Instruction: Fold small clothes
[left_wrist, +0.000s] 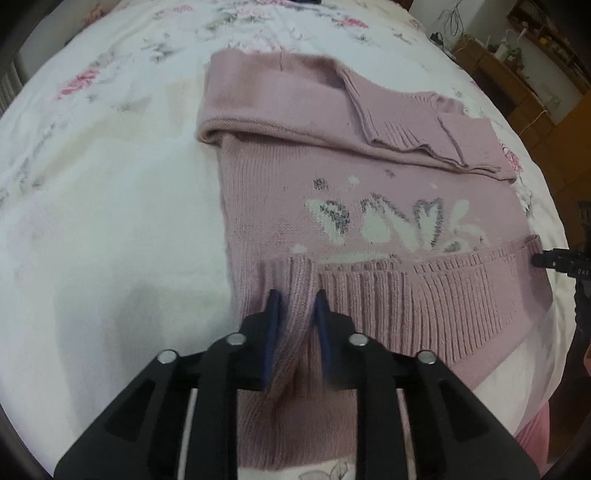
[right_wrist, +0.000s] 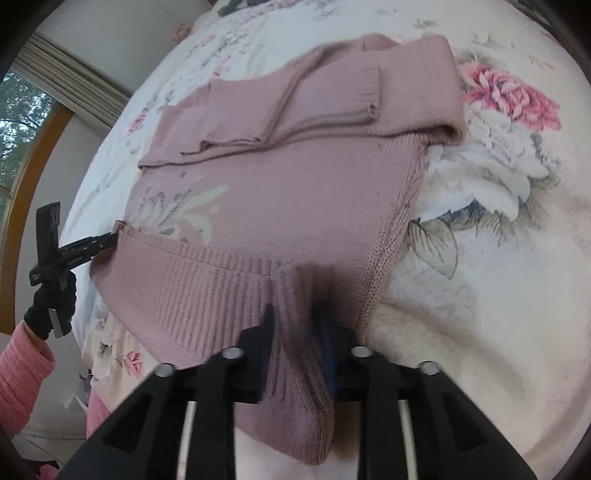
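A dusty-pink knit sweater (left_wrist: 280, 221) with a white and grey pattern lies flat on the floral bedspread (left_wrist: 110, 184). Both sleeves (left_wrist: 399, 118) are folded across its upper part. My left gripper (left_wrist: 297, 299) is shut on the ribbed hem near its left corner, bunching the knit between the blue pads. In the right wrist view, my right gripper (right_wrist: 295, 314) is shut on the hem of the sweater (right_wrist: 280, 177) near the other corner. The hem band is raised off the bed and overlaps the bottom of the pattern. Each gripper's tip shows at the other view's edge.
The bedspread (right_wrist: 498, 258) extends widely on both sides of the sweater. Wooden furniture (left_wrist: 517, 85) stands beyond the bed's far right. A window (right_wrist: 22, 122) with a wooden frame is at the left. A gloved hand (right_wrist: 48, 306) with a pink sleeve holds the left gripper.
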